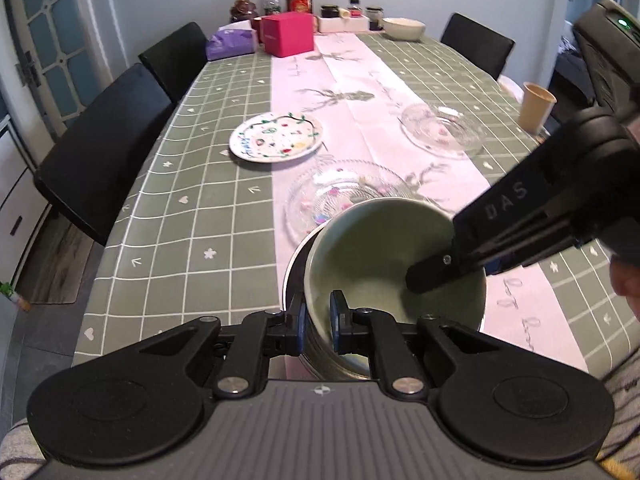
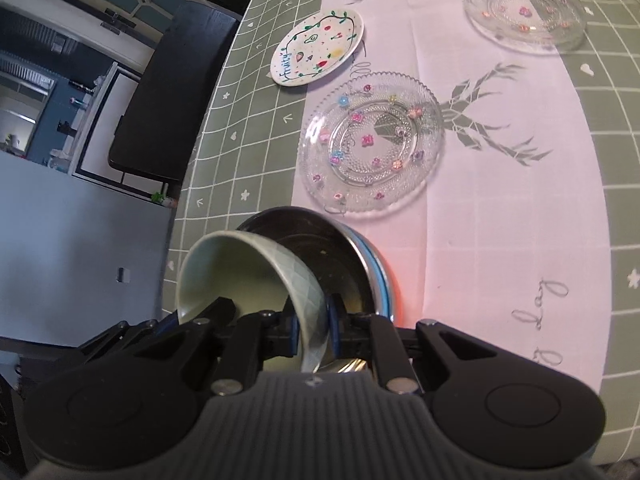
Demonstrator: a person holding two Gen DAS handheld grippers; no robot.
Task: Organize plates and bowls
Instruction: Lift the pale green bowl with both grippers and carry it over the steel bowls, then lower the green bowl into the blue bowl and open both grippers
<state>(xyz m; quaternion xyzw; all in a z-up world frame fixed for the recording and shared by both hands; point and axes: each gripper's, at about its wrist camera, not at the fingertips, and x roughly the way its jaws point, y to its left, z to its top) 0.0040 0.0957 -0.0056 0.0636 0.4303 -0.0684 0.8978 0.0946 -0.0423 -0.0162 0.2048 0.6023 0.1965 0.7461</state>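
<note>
- The green bowl (image 1: 372, 256) sits tilted inside a metal bowl (image 2: 360, 256) close to the near edge of the table (image 1: 180, 208), on the seam where the green checked cloth meets the pale runner.
- Left gripper (image 1: 319, 322): jaws clenched on the green bowl's near wall, one finger inside, one outside.
- Right gripper (image 2: 311, 330): jaws likewise clamped across the opposite wall of the same bowl.
- The green bowl is glazed ceramic, smooth within, with a diamond relief on its outer wall; the metal bowl is shiny with a blue band around its outside.
- Just beyond them lies a clear, beaded glass plate (image 2: 372, 144) dotted with small coloured flowers; a second glass plate (image 2: 524, 12) lies well apart toward the right edge.
- A white painted plate (image 1: 276, 138) rests toward the left edge, with bare cloth around it.
- A paper cup (image 1: 536, 106) stands at the right edge.
</note>
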